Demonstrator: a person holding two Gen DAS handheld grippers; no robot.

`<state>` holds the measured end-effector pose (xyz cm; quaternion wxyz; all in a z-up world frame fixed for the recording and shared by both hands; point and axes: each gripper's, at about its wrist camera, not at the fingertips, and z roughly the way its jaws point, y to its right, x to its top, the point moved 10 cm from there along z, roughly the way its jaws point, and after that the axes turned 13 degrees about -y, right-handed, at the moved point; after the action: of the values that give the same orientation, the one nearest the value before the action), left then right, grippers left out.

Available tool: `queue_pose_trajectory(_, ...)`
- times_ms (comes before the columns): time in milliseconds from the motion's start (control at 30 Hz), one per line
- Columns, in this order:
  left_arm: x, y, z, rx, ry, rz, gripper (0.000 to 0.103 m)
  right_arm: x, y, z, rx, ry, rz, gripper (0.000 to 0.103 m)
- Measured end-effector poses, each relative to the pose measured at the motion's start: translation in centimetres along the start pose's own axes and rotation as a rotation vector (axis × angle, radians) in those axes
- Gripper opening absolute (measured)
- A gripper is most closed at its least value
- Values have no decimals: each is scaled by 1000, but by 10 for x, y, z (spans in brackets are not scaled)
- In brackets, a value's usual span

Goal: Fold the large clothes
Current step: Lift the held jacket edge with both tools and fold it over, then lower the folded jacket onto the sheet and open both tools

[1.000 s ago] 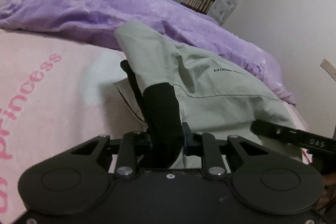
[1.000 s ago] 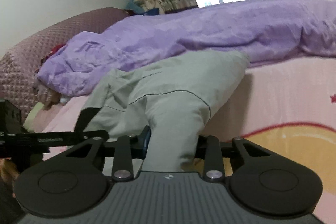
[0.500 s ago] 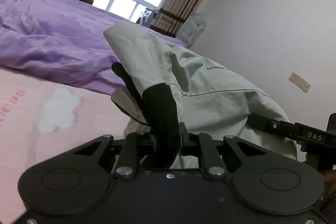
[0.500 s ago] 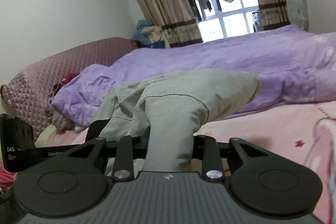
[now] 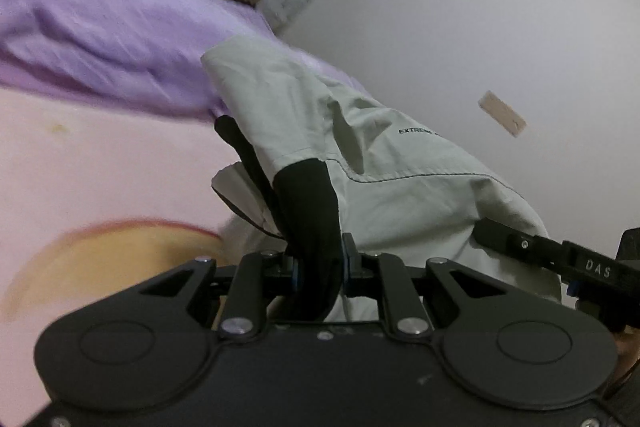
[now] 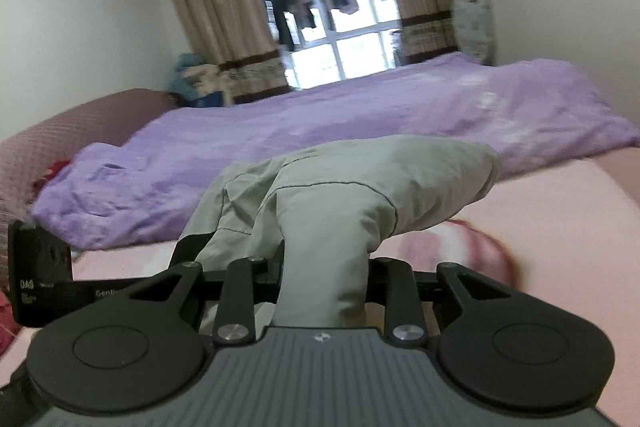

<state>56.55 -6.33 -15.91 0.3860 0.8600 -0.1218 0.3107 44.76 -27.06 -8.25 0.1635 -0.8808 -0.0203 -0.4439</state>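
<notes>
A pale grey-green jacket (image 5: 392,163) with black trim and small "EXTREME" lettering hangs lifted above the pink bed sheet (image 5: 100,163). My left gripper (image 5: 318,263) is shut on its black trim. My right gripper (image 6: 324,275) is shut on a bunched grey fold of the same jacket (image 6: 344,187). The two grippers are close side by side: the right one shows at the right edge of the left wrist view (image 5: 560,255), and the left one at the left edge of the right wrist view (image 6: 44,275). The fingertips are hidden by cloth.
A rumpled purple duvet (image 6: 360,123) lies across the bed behind the jacket. A maroon quilted headboard (image 6: 60,139) is at the left. Curtains and a window (image 6: 340,39) with hanging laundry are at the back. A white wall (image 5: 500,7) is at the right.
Both grippers have risen and tilted upward with the jacket held between them; more wall and window show now. The left view swung sideways over the sheet. Both grips are unchanged.
</notes>
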Motion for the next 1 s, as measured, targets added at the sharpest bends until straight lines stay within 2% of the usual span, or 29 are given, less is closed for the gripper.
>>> queue_pose_trajectory(100, -22, 0, 51, -14, -77, -22, 17, -25, 46, 12, -25, -42, 71, 34)
queue_pose_trajectory(167, -38, -11, 82, 1, -121, -59, 22, -50, 75, 31, -31, -87, 125, 36)
queue_pose_trajectory(200, -45, -20, 95, 23, -127, -87, 29, -64, 89, 42, -34, -110, 145, 40)
queue_pose_trajectory(233, -49, -29, 101, 42, -118, -116, 48, -76, 99, 52, -44, -129, 157, 50)
queue_pose_trajectory(267, -52, -34, 103, 39, -113, -145, 56, -91, 113, 61, -46, -153, 193, 55)
queue_pose_trajectory(300, -54, -37, 102, 14, -106, -167, 57, -99, 121, 61, -25, -153, 233, 59)
queue_pose_trajectory(333, -52, -39, 98, 21, -91, -178, 60, -103, 127, 56, -9, -130, 265, 64)
queue_pose_trajectory(367, -49, -40, 92, 68, -68, -176, 65, -103, 130, 47, -26, -94, 287, 67)
queue_pose_trajectory(433, -40, -27, 71, 214, 17, -110, 67, -94, 131, 21, -161, 12, 319, 69)
queue_pose_trajectory(467, -33, -17, 62, 287, 64, -60, 72, -90, 133, 8, -245, 73, 334, 66)
queue_pose_trajectory(500, -25, -6, 55, 352, 108, -6, 75, -82, 129, -9, -367, 167, 363, 47)
queue_pose_trajectory(533, -15, 0, 53, 387, 141, 31, 79, -75, 122, -18, -412, 237, 377, 45)
queue_pose_trajectory(600, -7, 17, 60, 392, 182, 108, 83, -59, 92, -19, -355, 349, 375, 46)
queue_pose_trajectory(633, -8, 23, 69, 390, 183, 138, 85, -51, 78, -11, -335, 374, 362, 48)
queue_pose_trajectory(667, -11, 23, 83, 407, 167, 163, 85, -45, 66, 3, -357, 373, 340, 52)
queue_pose_trajectory(700, -15, 18, 100, 445, 136, 182, 85, -43, 60, 23, -419, 338, 301, 54)
queue_pose_trajectory(767, -28, 1, 129, 554, 72, 235, 91, -54, 61, 62, -567, 240, 224, 54)
queue_pose_trajectory(800, -35, -6, 136, 579, 78, 256, 92, -68, 69, 88, -637, 158, 208, 53)
queue_pose_trajectory(867, -36, -13, 138, 547, 83, 222, 96, -86, 79, 103, -661, 147, 216, 53)
queue_pose_trajectory(933, -33, -18, 139, 525, 67, 186, 99, -86, 85, 102, -634, 153, 242, 58)
queue_pose_trajectory(1000, -34, -20, 140, 528, 37, 165, 99, -87, 82, 112, -640, 107, 239, 62)
